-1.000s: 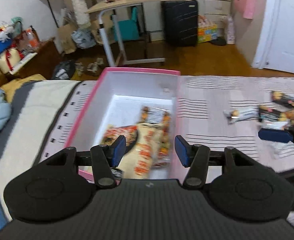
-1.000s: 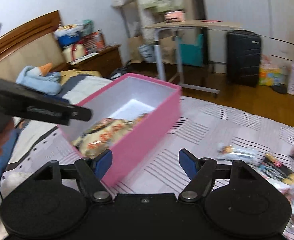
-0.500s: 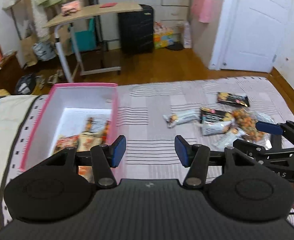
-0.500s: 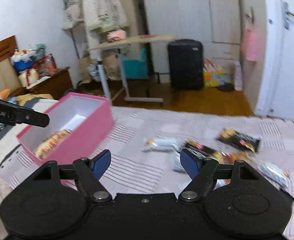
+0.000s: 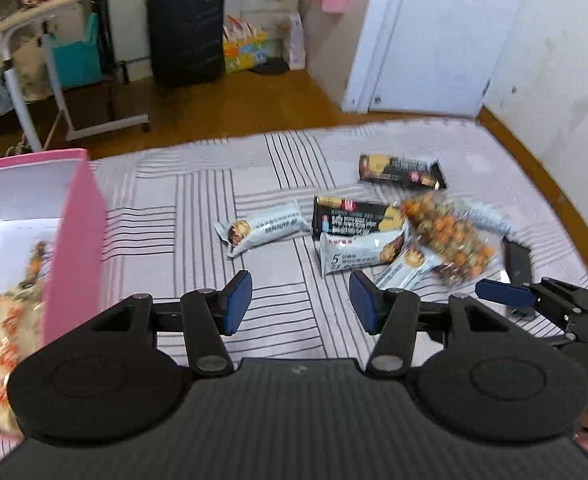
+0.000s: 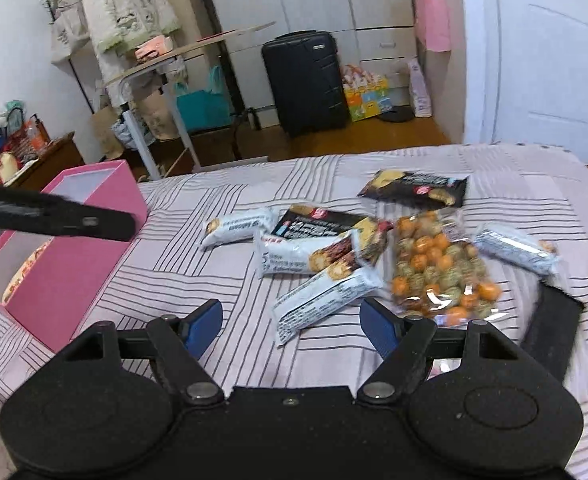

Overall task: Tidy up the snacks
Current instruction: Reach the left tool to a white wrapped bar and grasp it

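bare striped bedspread [image 6: 198, 280] between pink box [image 6: 78, 276] and snacks [image 6: 437, 264]

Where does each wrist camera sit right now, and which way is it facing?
Left wrist: behind the open left tongs, looking down across the striped bed at the snack pile; the right tongs show at right.
Right wrist: behind the open right tongs, facing the clear bag of orange balls; a left tong finger crosses at left.
Shared: pink box, snack pile, black suitcase.

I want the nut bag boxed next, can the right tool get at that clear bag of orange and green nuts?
Probably yes: the right tool is open and empty, and the nut bag lies uncovered atop the pile just ahead.
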`<move>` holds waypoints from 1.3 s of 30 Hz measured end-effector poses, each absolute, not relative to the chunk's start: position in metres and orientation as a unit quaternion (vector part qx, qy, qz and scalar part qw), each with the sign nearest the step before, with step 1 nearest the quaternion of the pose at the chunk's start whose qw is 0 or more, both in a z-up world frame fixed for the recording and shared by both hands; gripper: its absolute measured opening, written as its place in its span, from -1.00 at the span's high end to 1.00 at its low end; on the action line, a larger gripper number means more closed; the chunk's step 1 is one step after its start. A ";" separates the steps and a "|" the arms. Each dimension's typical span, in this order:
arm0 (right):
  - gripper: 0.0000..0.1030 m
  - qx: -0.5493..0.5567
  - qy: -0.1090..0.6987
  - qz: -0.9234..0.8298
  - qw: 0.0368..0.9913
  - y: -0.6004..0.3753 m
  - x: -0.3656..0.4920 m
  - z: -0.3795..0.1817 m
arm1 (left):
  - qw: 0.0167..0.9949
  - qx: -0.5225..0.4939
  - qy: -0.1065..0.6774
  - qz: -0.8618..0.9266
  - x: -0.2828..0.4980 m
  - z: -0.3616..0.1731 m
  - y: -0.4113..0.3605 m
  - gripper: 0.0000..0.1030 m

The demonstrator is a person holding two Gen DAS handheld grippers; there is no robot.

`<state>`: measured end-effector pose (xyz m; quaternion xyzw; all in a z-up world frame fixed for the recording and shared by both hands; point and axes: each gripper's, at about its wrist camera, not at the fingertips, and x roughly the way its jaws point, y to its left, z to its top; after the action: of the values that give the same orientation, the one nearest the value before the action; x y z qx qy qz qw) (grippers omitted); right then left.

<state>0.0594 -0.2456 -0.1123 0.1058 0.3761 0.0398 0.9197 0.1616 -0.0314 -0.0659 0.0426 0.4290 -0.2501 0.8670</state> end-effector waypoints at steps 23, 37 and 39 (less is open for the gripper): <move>0.01 0.096 0.422 -0.007 0.901 -0.247 0.121 -0.163 | 0.781 0.130 0.470 -0.391 0.255 -0.140 -0.132 0.45; 0.19 -0.015 0.434 0.082 0.897 -0.274 0.088 -0.144 | 0.716 0.157 0.508 -0.452 0.219 -0.150 -0.146 0.43; 0.19 -0.006 0.439 0.084 0.894 -0.277 0.090 -0.144 | 0.721 0.163 0.506 -0.444 0.215 -0.153 -0.149 0.42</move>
<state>0.0901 -0.2773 -0.1444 -0.0060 0.4391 0.0844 0.8944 0.2147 -0.1489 -0.1526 0.1627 0.5063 -0.4437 0.7213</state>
